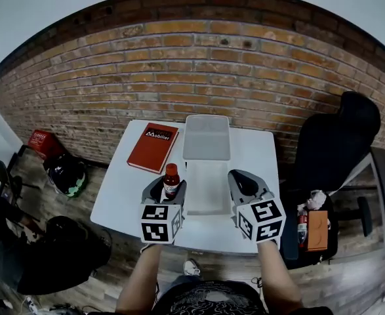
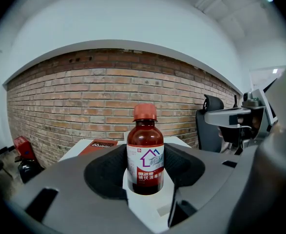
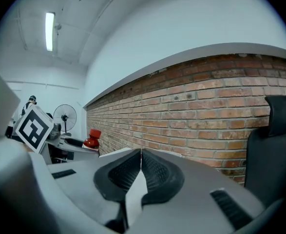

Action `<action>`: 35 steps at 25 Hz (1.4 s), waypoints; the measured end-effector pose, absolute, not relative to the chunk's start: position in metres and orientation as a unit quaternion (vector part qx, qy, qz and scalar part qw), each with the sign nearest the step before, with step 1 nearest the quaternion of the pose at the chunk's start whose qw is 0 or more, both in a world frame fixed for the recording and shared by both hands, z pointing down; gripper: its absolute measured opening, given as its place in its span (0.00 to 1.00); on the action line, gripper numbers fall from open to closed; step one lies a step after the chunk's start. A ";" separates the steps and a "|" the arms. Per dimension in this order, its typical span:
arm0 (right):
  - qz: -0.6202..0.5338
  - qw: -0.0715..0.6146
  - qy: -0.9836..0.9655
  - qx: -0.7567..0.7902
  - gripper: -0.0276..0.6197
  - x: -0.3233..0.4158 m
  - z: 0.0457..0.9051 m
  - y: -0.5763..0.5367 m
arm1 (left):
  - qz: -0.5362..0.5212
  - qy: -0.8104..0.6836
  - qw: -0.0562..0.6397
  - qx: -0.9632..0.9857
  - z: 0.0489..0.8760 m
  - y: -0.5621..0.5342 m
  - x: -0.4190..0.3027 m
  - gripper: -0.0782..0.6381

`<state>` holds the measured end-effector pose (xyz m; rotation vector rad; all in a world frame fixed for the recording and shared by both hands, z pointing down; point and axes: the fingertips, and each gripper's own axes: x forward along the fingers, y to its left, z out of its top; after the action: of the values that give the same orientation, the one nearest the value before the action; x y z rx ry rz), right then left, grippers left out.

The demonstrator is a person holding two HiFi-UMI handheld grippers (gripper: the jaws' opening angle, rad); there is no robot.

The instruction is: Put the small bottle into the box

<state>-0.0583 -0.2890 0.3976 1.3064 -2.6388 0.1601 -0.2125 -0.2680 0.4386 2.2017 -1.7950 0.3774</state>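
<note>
A small brown bottle (image 1: pixel 171 177) with a red cap and a white and red label stands upright between the jaws of my left gripper (image 1: pixel 169 188), which is shut on it over the table's front left part. In the left gripper view the bottle (image 2: pixel 145 152) fills the gap of the left gripper (image 2: pixel 145 172), with a dark pad against each side. The clear plastic box (image 1: pixel 206 138) sits at the table's back middle, and a second clear tray or lid (image 1: pixel 205 189) lies in front of it, between my grippers. My right gripper (image 1: pixel 243 180) (image 3: pixel 141 156) is shut on nothing, to the right of that tray.
The white table (image 1: pixel 251 151) stands against a brick wall (image 1: pixel 199 71). A red book (image 1: pixel 153 147) lies at the back left. A black office chair (image 1: pixel 333 143) stands to the right, with a bottle and an orange item (image 1: pixel 317 230) beside it. Bags (image 1: pixel 64 172) lie on the floor at the left.
</note>
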 end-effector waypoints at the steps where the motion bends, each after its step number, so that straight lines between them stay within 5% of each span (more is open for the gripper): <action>1: 0.054 0.096 -0.887 0.448 0.08 -0.061 0.397 -0.293 | 0.131 -0.614 0.138 0.766 0.439 -0.274 -0.215 0.44; 35: 0.059 0.091 -0.849 0.518 0.08 -0.015 0.400 -0.347 | 0.167 -0.538 0.133 0.816 0.458 -0.350 -0.172 0.44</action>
<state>-0.0155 -0.3468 0.3999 1.5379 -2.5219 0.1751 -0.1723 -0.3504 0.4583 2.3658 -1.5607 0.4844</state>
